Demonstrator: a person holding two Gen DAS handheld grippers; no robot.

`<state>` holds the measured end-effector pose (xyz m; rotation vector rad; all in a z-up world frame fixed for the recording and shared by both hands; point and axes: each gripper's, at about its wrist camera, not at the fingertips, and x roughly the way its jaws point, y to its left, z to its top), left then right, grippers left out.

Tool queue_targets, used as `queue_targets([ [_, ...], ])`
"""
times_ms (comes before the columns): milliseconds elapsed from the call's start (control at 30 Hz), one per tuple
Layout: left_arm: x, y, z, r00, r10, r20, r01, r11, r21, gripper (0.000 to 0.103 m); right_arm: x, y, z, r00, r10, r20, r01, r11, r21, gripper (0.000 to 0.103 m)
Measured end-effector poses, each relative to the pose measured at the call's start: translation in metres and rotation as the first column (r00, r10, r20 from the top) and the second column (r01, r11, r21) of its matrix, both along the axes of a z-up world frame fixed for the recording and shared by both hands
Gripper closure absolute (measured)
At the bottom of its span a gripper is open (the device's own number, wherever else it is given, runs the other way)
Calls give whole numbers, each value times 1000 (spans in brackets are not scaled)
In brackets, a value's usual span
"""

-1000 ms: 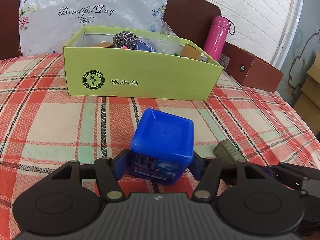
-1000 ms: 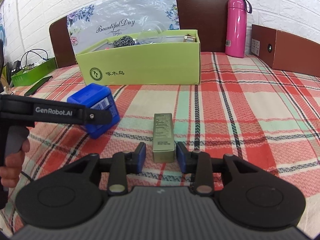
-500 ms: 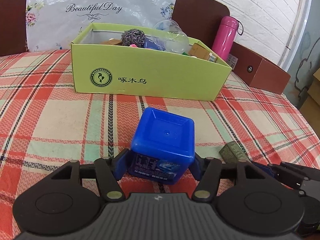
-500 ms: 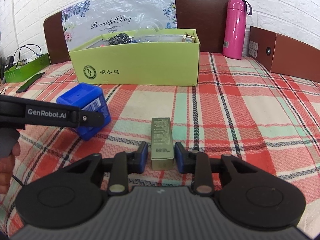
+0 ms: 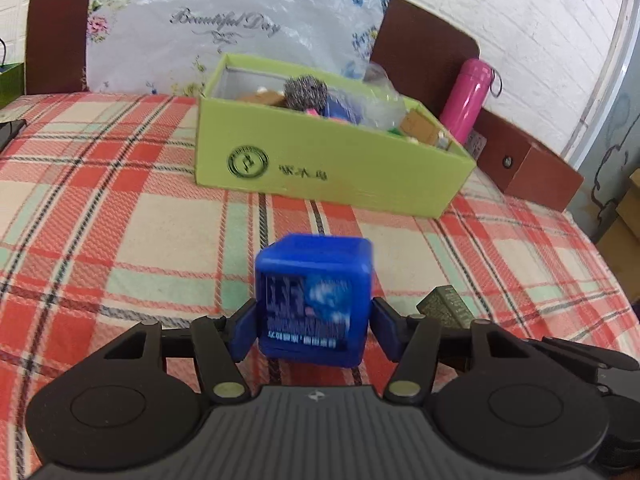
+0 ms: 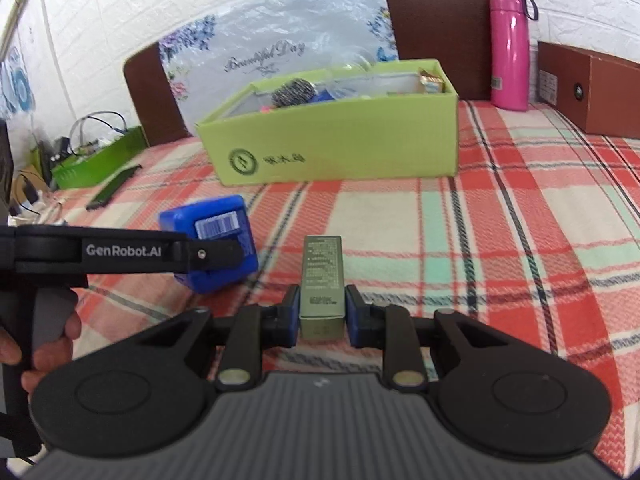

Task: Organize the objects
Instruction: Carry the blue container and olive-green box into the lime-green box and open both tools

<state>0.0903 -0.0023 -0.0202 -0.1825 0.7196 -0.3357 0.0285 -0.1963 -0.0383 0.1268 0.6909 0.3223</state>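
Note:
My left gripper (image 5: 314,324) is shut on a blue cube-shaped box (image 5: 314,300) and holds it lifted and tilted above the plaid cloth; the box also shows in the right wrist view (image 6: 216,240). My right gripper (image 6: 322,312) is shut on a slim olive-green box (image 6: 322,280), which also shows in the left wrist view (image 5: 446,306). A lime-green cardboard box (image 5: 320,168) holding several items stands further back, also in the right wrist view (image 6: 340,144).
A pink bottle (image 6: 510,44) and a brown box (image 6: 592,88) stand at the back right. A green tray (image 6: 100,156) with cables and a dark flat item (image 6: 114,186) lie at the left. A flowered plastic bag (image 5: 224,28) leans behind the cardboard box.
Both grippers closed on their boxes. The left gripper lifted and tilted the blue box; the right gripper's jaws now press the olive box.

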Motion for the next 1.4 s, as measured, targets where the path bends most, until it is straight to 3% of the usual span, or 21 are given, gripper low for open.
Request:
queue_targets([
  [200,3,21,33,997,35,69,-31,998,-59,44,10,12,30,996,38,85,-42,998,39,81],
  [700,64,31,86,982,38,184,-26,997,-67,44,81,41,80,969,71,235,-76,997,11,81],
  [1033,141,23,78,987,73,141,-64,996,-69,44,152,65,59,974,72,217,-61,997,-56,81],
  [1200,169,18,68,989,80,121,-74,996,-53,44,182,83,40,981,108,160,-95,992,-86,81],
  [1400,193,19,57,990,91,111,-87,995,-44,44,208,92,26,979,92,179,-76,993,-94,81],
])
